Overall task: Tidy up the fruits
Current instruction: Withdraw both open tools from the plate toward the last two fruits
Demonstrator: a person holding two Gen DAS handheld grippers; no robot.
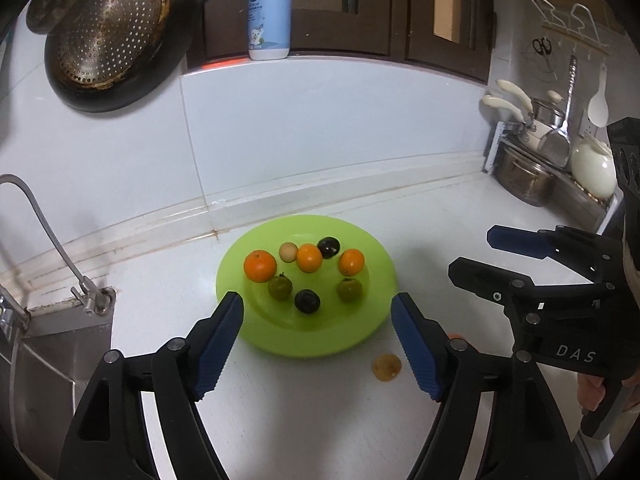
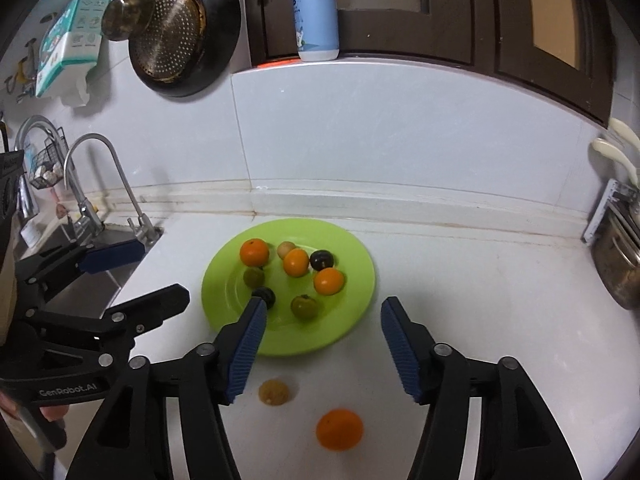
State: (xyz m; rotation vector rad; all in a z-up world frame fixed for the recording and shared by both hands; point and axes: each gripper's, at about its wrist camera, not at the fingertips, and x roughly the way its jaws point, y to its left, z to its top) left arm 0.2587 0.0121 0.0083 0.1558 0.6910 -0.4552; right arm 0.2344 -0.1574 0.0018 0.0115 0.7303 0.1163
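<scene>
A: How far along?
B: Eight fruits sit on the plate (image 2: 360, 300). An orange (image 2: 339, 429) and a brown fruit (image 2: 273, 391) lie on the table (image 2: 480, 320) at its 6 o'clock.
A: Tools?
B: Left tool (image 1: 318, 344) and right tool (image 2: 322, 350) both wide, empty.

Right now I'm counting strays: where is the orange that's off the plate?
In the right wrist view, the loose orange lies on the white counter, in front of the green plate, right of a small brownish fruit.

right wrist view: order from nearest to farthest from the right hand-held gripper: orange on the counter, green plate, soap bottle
1. The orange on the counter, just below and between the right hand-held gripper fingers.
2. The green plate, ahead on the counter.
3. The soap bottle, up on the ledge by the dark cabinet.
</scene>
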